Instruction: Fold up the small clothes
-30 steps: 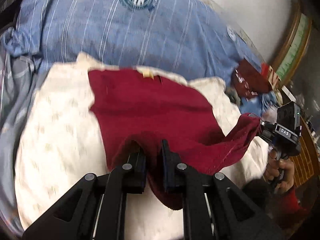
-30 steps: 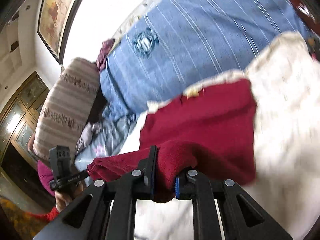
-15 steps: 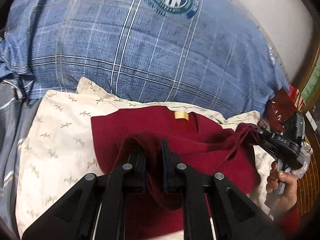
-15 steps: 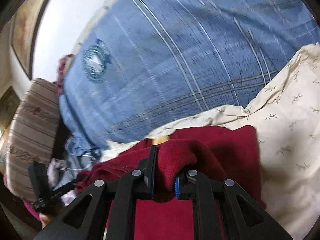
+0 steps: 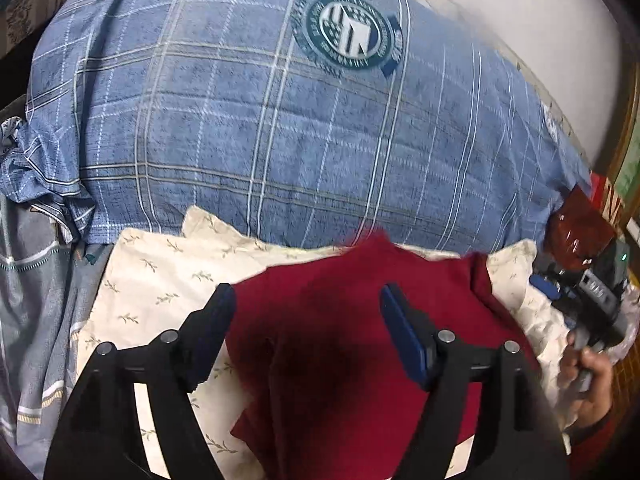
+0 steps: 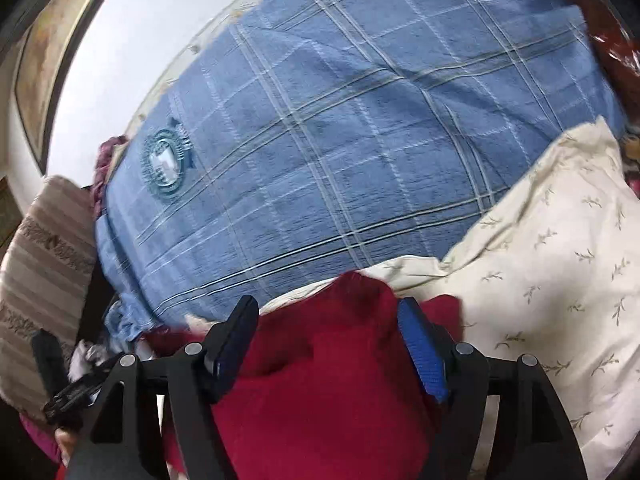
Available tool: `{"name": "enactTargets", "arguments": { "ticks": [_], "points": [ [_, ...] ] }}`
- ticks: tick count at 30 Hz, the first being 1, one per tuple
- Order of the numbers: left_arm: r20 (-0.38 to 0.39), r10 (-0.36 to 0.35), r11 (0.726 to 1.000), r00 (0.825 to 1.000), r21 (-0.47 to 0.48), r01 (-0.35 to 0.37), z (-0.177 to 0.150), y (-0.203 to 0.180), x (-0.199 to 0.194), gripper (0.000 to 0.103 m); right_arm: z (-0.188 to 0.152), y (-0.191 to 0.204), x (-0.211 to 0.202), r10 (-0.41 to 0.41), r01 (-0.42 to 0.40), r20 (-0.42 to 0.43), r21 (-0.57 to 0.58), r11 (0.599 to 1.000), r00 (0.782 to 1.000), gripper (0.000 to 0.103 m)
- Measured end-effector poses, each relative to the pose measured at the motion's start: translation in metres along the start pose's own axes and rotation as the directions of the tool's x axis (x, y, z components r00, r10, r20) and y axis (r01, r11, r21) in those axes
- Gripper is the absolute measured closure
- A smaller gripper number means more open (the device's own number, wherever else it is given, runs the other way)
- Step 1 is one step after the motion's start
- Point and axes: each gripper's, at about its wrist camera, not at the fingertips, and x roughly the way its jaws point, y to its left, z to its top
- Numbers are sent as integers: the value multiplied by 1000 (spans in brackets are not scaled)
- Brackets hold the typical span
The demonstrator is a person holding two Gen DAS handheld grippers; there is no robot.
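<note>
grippers: 2, left gripper and right gripper, both spread wide
red garment: 1
cream leaf-print pillow: 1
blue plaid quilt: 1
striped cushion: 1

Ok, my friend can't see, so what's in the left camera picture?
The left claw is open over a dark red cloth lying on a cream leafy pillow. Behind them is a big blue checked pillow with a round badge. At the right edge, a hand holds the right claw.

A home bedroom: blue plaid duvet, floral pillow, framed painting
</note>
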Motion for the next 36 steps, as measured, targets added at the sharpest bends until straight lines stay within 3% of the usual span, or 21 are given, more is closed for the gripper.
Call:
{"name": "enactTargets", "arguments": {
  "ticks": [2,5,7,9,11,13,15,19,22,24,26,28,29,31,34,36],
  "points": [
    [-17,24,1000,1000,11,-24,-1,-4,12,29,-4,15,20,-37,32,-61,-81,996,997,39],
    [-89,132,991,987,48,-128,-6,-10,47,27,-8,27,54,-94,71,-131,-171,983,987,43],
    [-153,193,981,969,52,-187,-11,-3,70,27,-9,22,86,-178,139,-196,-200,970,964,44],
    [-199,260,966,945,55,-254,-17,8,92,27,-6,10,109,-282,239,-193,-220,946,940,46],
    [-219,248,969,944,38,-246,-22,20,102,22,-1,-12,125,-360,325,-175,-203,924,916,46],
    [-212,229,972,950,-3,-235,-25,31,103,14,-1,-33,136,-337,316,-223,-124,941,915,48],
    [-212,211,974,954,-31,-222,-26,38,102,12,-3,-39,136,-315,301,-231,-95,949,921,48],
    [-198,222,973,955,-15,-229,-28,38,88,12,-3,-17,108,-315,297,-166,-123,947,935,45],
    [-176,230,973,957,3,-233,-30,36,69,12,-9,4,81,-246,229,-144,-125,965,959,43],
    [-156,248,968,956,22,-248,-31,34,56,12,-19,16,75,-230,205,-158,-162,965,960,43],
    [-140,263,965,955,41,-259,-33,32,47,12,-35,20,83,-233,191,-222,-195,962,947,43],
    [-124,276,961,953,58,-270,-36,30,38,12,-51,22,101,-285,221,-284,-236,946,915,44],
    [-121,283,959,952,66,-276,-38,27,33,12,-59,26,108,-329,250,-285,-281,927,900,44],
    [-117,291,956,950,77,-283,-40,25,30,12,-60,41,107,-360,273,-259,-317,908,896,41],
    [-104,301,952,948,91,-292,-43,24,23,12,-53,74,103,-211,149,-267,-234,961,940,42],
    [-98,302,952,948,92,-293,-46,25,21,12,-54,108,112,-147,76,-262,-262,962,954,42]
  ]
}}
